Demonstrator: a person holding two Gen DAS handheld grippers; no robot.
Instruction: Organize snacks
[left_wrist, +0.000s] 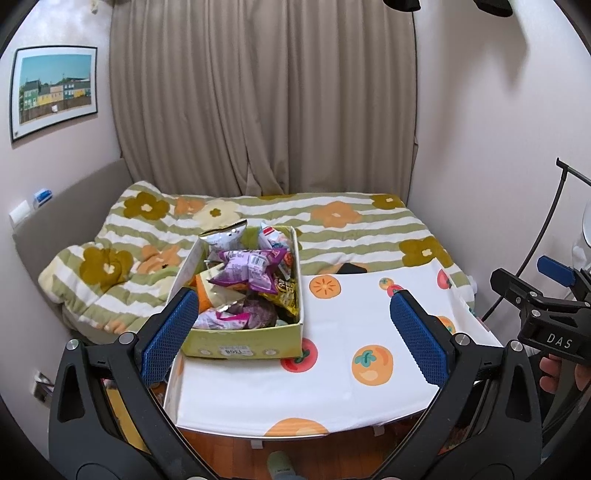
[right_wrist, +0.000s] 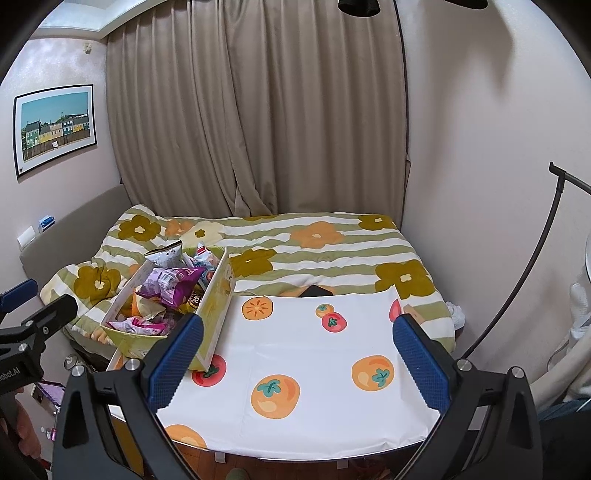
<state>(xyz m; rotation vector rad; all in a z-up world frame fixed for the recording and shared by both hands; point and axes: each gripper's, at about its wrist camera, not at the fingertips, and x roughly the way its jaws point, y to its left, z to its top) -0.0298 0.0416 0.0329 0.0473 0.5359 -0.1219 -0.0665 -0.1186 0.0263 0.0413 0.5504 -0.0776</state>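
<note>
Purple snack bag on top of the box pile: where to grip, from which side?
Take the purple snack bag by its crimped end seam, coming from above with the left hand-held gripper. It lies topmost and crumpled in the yellow box, whose walls block side approaches. Both grippers are open and empty.

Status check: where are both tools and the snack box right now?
Left tool open, empty, short of the box. Right tool open, empty, over the bare tablecloth. Box heaped with snack bags, left side of table. Nothing in the way.
</note>
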